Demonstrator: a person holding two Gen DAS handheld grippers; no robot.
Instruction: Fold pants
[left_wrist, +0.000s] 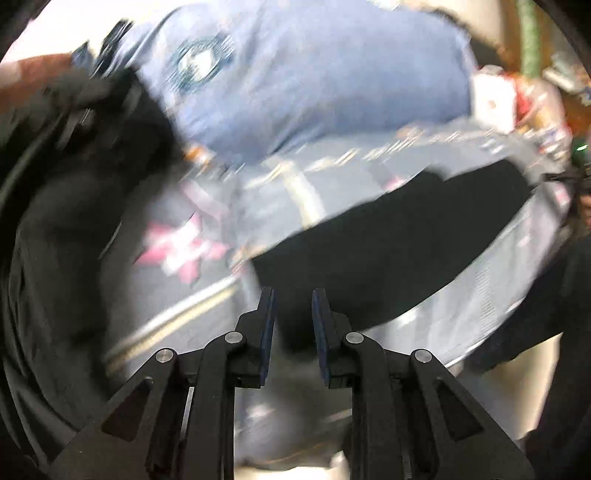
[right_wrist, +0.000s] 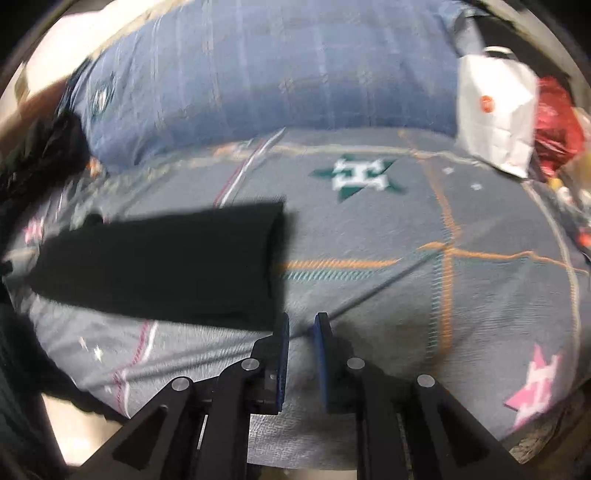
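Gripper beside pants (seemingly apart, blurred)

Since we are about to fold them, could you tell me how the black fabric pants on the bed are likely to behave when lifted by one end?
The black fabric pants lie flat, following the grey patterned blanket, so they will probably droop limply. They look thin, likely light. Both the right gripper and left gripper are open, empty.

Motion blur smears the whole left wrist view, most at nine o'clock. The black pants run off at nine o'clock; their folds are unreadable.
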